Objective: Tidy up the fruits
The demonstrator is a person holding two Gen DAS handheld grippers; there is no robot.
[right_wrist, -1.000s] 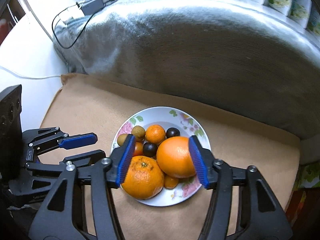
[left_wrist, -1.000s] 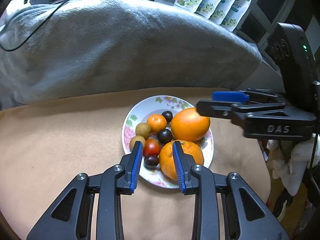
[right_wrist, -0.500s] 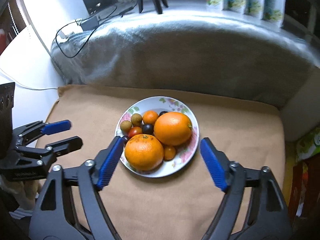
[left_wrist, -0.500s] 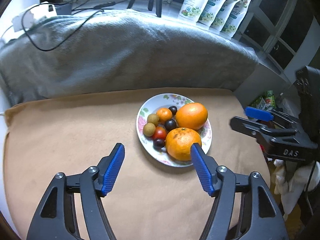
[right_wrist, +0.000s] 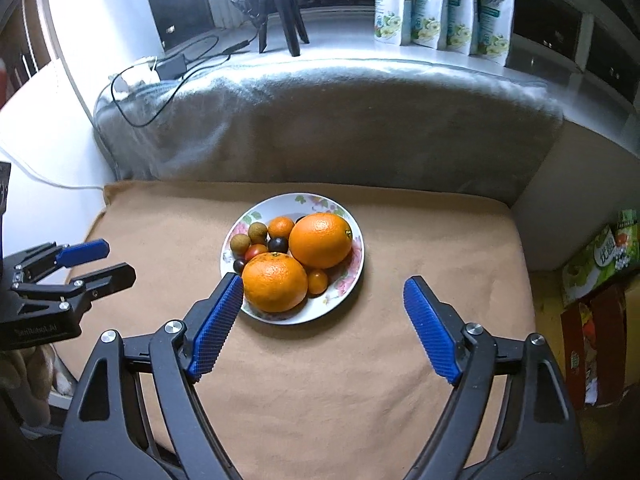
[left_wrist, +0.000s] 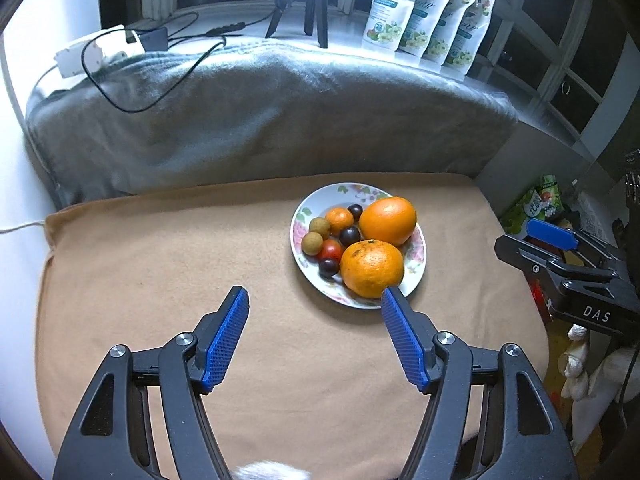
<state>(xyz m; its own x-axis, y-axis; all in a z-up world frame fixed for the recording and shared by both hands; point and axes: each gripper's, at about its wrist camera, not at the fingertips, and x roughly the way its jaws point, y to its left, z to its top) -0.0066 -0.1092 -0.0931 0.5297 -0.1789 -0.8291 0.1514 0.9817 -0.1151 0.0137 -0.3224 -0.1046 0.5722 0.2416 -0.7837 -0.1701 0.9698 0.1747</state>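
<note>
A flowered white plate [left_wrist: 418,254] [right_wrist: 352,280] sits on a tan cloth. It holds two large oranges [left_wrist: 387,220] [right_wrist: 320,240], a small tangerine [left_wrist: 339,218], brown longans [left_wrist: 319,226], a red tomato [left_wrist: 331,249] and dark round fruits [left_wrist: 349,235]. My left gripper [left_wrist: 314,297] is open and empty, held back from the plate's near left side. My right gripper [right_wrist: 323,287] is open and empty, held back in front of the plate. Each gripper shows at the edge of the other's view.
A tan cloth [left_wrist: 160,264] covers the work surface. A grey blanket [left_wrist: 260,120] rises behind it, with cables and a power adapter [left_wrist: 96,54] on top. Several white pouches [left_wrist: 428,20] and a tripod stand on the sill. Boxes [right_wrist: 596,264] sit at the right.
Both grippers have opened wide and pulled back from the plate. The fruits stay on the plate; the left jaws were around the small fruits, the right around the large orange.
</note>
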